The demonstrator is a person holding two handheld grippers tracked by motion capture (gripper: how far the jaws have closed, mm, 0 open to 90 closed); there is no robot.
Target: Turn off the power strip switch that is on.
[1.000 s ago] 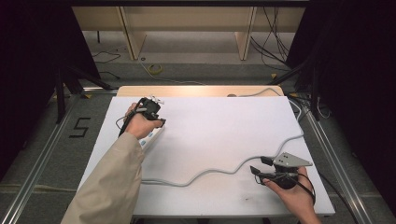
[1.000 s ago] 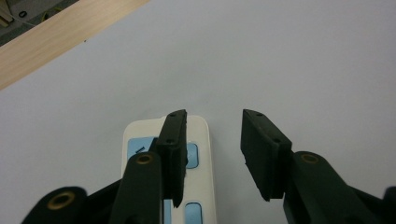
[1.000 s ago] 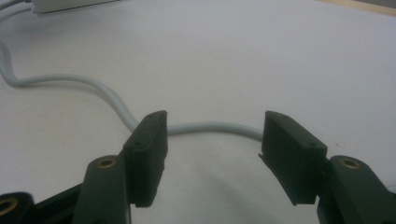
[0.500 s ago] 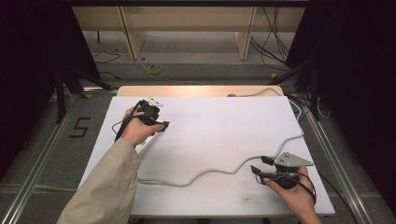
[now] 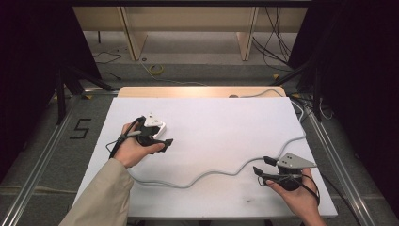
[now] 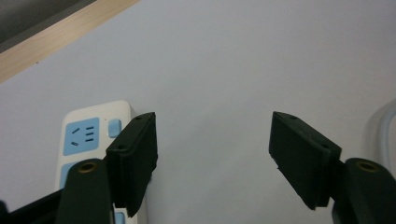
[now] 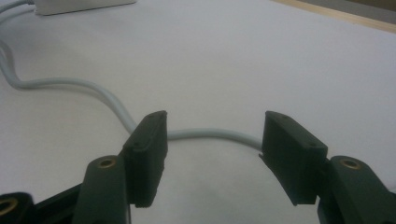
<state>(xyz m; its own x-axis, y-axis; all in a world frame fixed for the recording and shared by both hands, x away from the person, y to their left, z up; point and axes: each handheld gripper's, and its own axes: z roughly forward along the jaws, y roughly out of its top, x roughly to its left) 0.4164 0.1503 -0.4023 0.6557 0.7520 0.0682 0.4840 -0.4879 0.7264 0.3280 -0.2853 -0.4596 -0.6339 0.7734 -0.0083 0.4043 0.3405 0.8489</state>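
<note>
White-topped table with a pale wooden far edge is seen over grey floor marked "5". One white power strip with blue sockets lies just beside the left gripper, whose jaws are held wide apart and empty. Its grey cable snakes across to the right gripper, whose parted jaws frame it without contact.

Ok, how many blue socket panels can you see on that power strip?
2 on the power strip: one full blue panel at its end, one partly behind the left tool's jaw. More may be hidden.
</note>
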